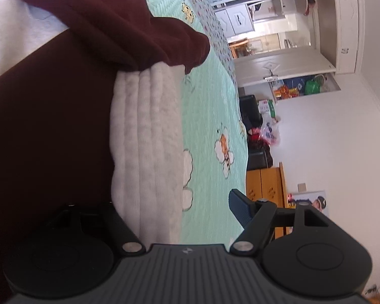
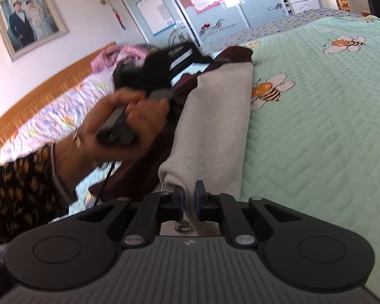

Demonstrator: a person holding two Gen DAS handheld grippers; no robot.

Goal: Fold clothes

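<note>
The garment [image 2: 215, 126], maroon outside with a white fleecy lining, lies on the bed's mint-green quilt [image 2: 316, 126] with its bee prints, and its lining is turned out in a long white strip running away from the right tongs [image 2: 189, 200]. Those right tongs are pressed nearly together on the near end of that white strip, and the cloth passes between the two blue pads and on down towards the camera. In the right wrist view the left tongs [image 2: 185, 50] show as a dark, blurred shape over the far end of the garment, held by the person's left hand [image 2: 129, 124] in a dark sleeve with yellow marks; their tips cannot be made out there. In the left wrist view the left tongs [image 1: 162, 210] stand spread wide: the right-hand blue pad [image 1: 238, 210] hangs over the quilt [image 1: 210, 116], free of the cloth, while the other finger is lost against the dark maroon cloth [image 1: 50, 126], so whether it touches cannot be told. Between the fingers lies the white ribbed edge [image 1: 147, 139] of the garment, with a maroon fold [image 1: 139, 25] draped above it. That view is rolled sideways and softly blurred.
</note>
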